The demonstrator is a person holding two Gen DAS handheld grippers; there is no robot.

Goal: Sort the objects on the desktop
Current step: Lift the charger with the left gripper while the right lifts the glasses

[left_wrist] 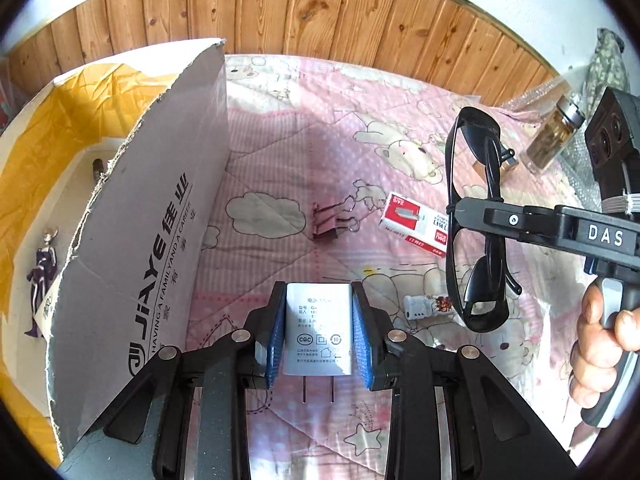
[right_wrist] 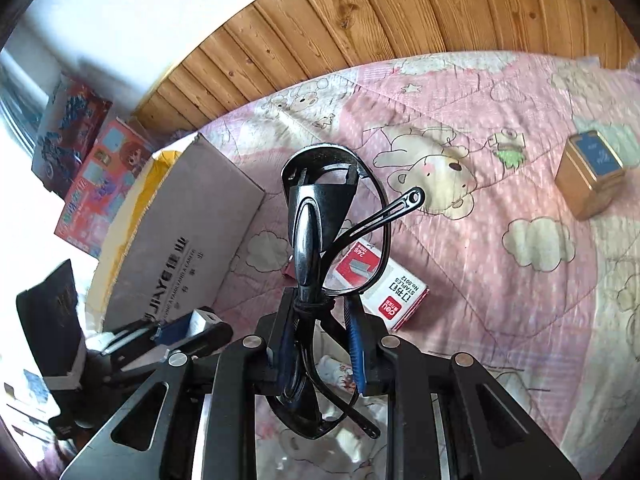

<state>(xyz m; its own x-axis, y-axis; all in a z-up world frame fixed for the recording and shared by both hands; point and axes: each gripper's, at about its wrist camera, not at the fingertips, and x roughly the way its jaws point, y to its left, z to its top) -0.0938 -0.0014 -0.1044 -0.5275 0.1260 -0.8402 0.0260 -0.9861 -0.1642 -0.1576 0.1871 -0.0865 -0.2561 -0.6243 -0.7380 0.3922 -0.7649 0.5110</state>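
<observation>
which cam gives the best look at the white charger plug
The left wrist view. There the white charger sits front and centre, clamped between the left gripper's blue pads, with its label and two prongs visible. The right wrist view shows only a white corner of it at lower left.

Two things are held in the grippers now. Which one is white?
The white one is the charger plug, clamped in the left gripper. The right gripper holds black sunglasses instead.
</observation>
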